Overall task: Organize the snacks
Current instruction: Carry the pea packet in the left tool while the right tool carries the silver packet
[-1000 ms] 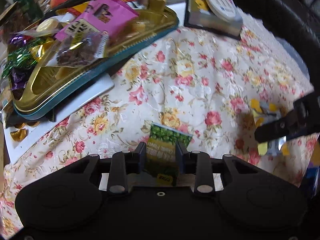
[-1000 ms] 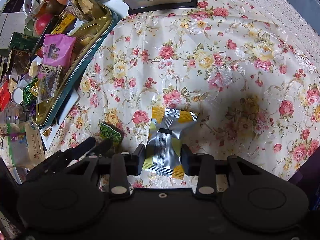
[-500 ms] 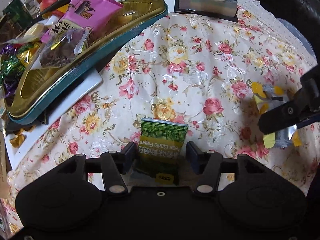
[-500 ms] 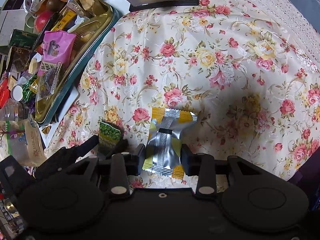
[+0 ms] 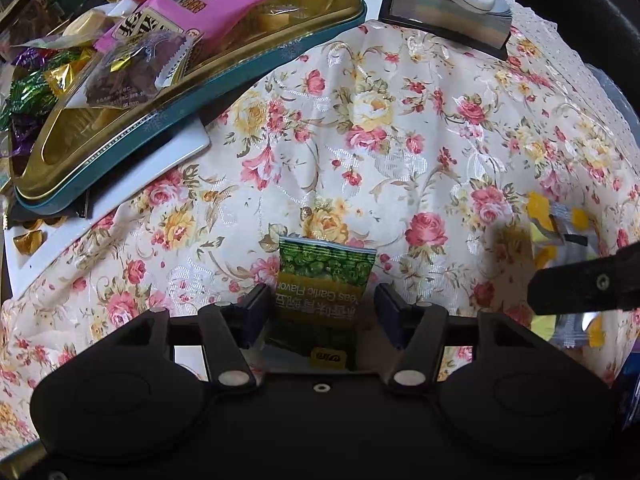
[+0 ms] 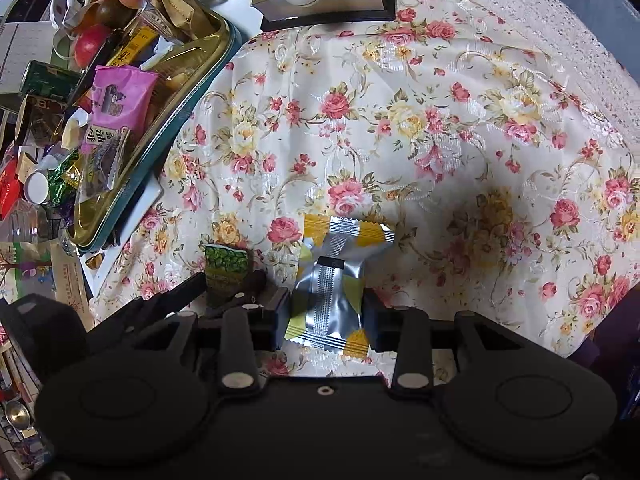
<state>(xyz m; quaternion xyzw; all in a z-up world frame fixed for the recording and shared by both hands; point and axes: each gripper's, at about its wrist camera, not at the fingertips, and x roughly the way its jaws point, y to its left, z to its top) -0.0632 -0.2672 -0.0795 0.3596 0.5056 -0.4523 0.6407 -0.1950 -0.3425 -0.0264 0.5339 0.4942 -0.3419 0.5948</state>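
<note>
Flanking green packet point(image 5: 325, 280): tablecloth point(image 5: 400, 128) bare.

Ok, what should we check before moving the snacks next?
1. Left gripper let go of green pea packet: ok, fingers stand apart from it.
2. Right gripper grips silver-and-yellow snack: ok, pinched between the fingers.
3. Pea packet lies flat on floral cloth: cannot tell.
4. Room in gold tray: ok, bare near corner.
5. The two grippers apart: ok, though close.
</note>
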